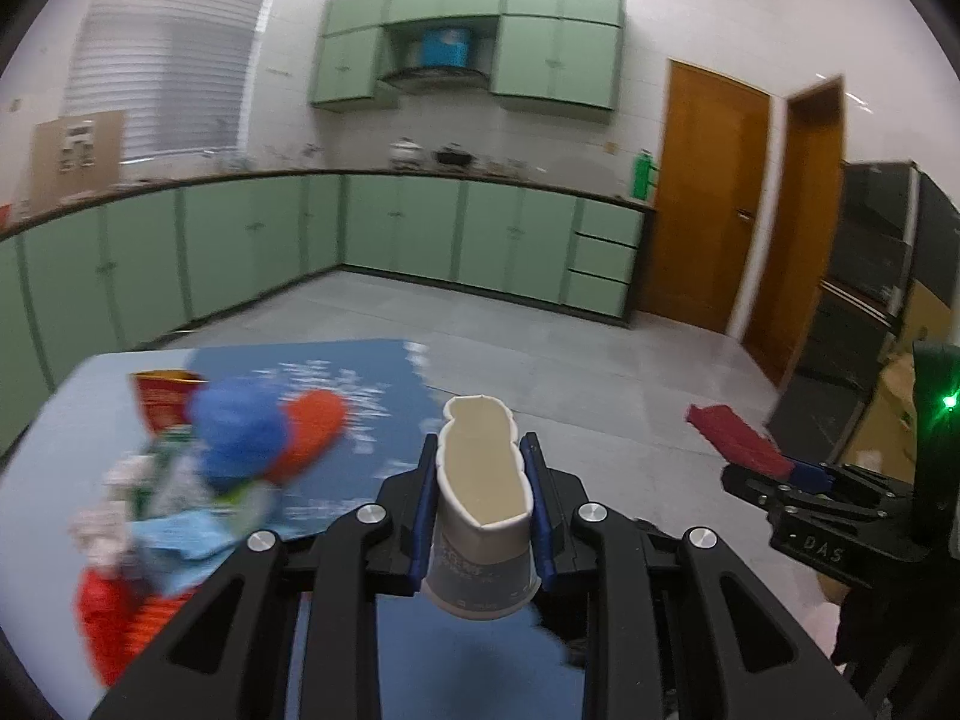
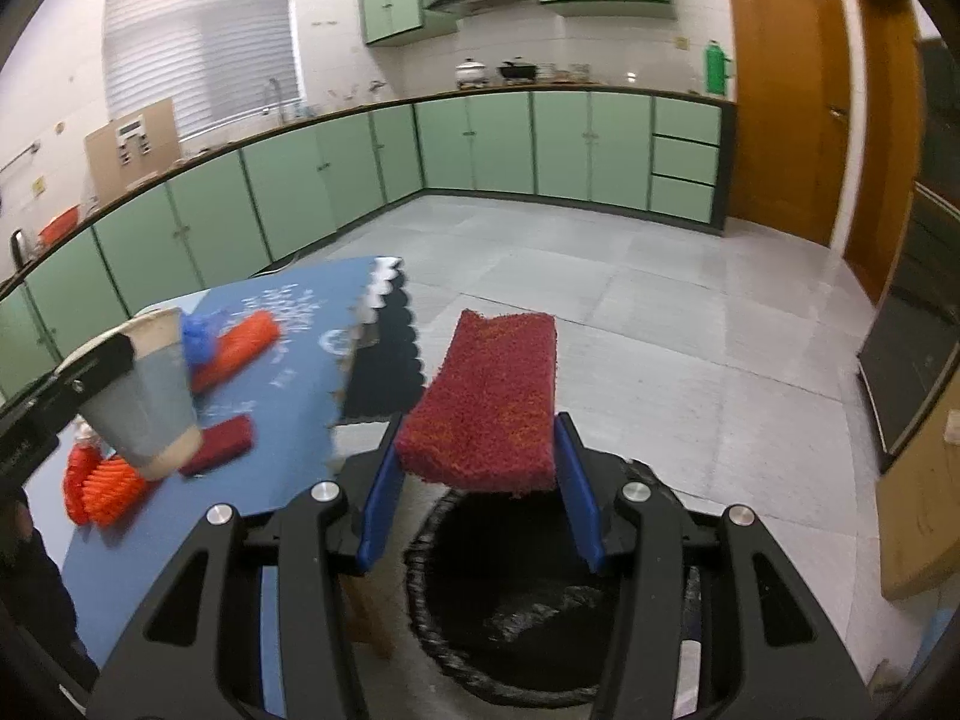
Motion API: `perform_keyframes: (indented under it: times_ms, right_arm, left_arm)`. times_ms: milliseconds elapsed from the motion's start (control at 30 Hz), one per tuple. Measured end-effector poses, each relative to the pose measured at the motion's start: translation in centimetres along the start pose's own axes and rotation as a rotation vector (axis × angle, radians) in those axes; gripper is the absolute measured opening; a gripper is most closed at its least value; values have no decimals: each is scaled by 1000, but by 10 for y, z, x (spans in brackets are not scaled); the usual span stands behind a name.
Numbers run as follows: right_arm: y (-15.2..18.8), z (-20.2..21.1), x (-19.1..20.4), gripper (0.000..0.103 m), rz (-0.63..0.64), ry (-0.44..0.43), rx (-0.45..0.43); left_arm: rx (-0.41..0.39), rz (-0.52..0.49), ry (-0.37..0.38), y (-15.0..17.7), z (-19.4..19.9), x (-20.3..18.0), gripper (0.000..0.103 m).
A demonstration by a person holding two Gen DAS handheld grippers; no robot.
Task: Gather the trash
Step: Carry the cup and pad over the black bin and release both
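1. Nearest the right wrist camera, the right gripper (image 2: 480, 450) clamps a dark red scouring pad (image 2: 486, 396) between its blue pads, gripped across its short width. Its long axis runs forward along the fingers, the far end pointing away from the camera.

2. Directly beneath it sits a bin lined with a black bag (image 2: 516, 612), its mouth open on the floor beside the table (image 2: 180, 570).

3. Seen from the left wrist camera, the left gripper (image 1: 483, 504) squeezes a paper cup (image 1: 483, 516) hard enough to crush its sides inward. The cup's long axis leans away from the camera, open mouth up and forward, base towards the camera.

4. Judging from this, the step in hand is carrying both items to the bin. To do it well, bring each piece over the middle of the opening before loosening the grip, and drop the cup clear of the table edge.

5. Further back on the blue tablecloth (image 1: 360, 396) lie more scraps: a blue ball (image 1: 237, 432), an orange roll (image 1: 312, 426), crumpled wrappers (image 1: 162, 504) and a second red pad (image 2: 219, 444).

6. Beyond, green kitchen cabinets (image 2: 480, 144) line the walls.
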State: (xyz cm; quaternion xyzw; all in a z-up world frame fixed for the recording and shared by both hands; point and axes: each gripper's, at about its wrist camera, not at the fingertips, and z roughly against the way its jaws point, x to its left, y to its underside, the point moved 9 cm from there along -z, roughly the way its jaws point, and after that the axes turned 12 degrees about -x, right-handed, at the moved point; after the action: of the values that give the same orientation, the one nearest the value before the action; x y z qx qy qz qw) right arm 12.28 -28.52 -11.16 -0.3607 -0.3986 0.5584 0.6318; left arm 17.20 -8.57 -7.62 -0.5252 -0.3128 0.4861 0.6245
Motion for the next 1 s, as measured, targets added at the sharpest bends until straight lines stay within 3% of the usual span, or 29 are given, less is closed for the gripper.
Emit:
perform_keyframes:
  times_ms: [233, 433, 500, 567, 667, 833, 1000]
  right_arm:
    - [16, -11, -46, 47, -33, 52, 20]
    - [36, -27, -75, 48, -55, 89, 53]
    - [44, -32, -82, 51, -50, 106, 65]
    - [50, -38, -88, 61, -44, 132, 75]
    - [59, -42, -95, 69, -41, 160, 90]
    - [59, -36, -95, 85, -47, 179, 68]
    - [45, -36, -67, 88, -34, 131, 42]
  left_arm:
    - [30, -14, 98, 17, -38, -61, 26]
    - [61, -14, 137, 28, -63, -85, 28]
    - [81, -16, 151, 36, -72, -91, 32]
    - [100, -19, 163, 41, -77, -95, 51]
    - [107, -17, 175, 44, -78, -97, 66]
    - [104, -23, 147, 41, -73, -85, 73]
    - [85, -21, 56, 33, -53, -44, 77]
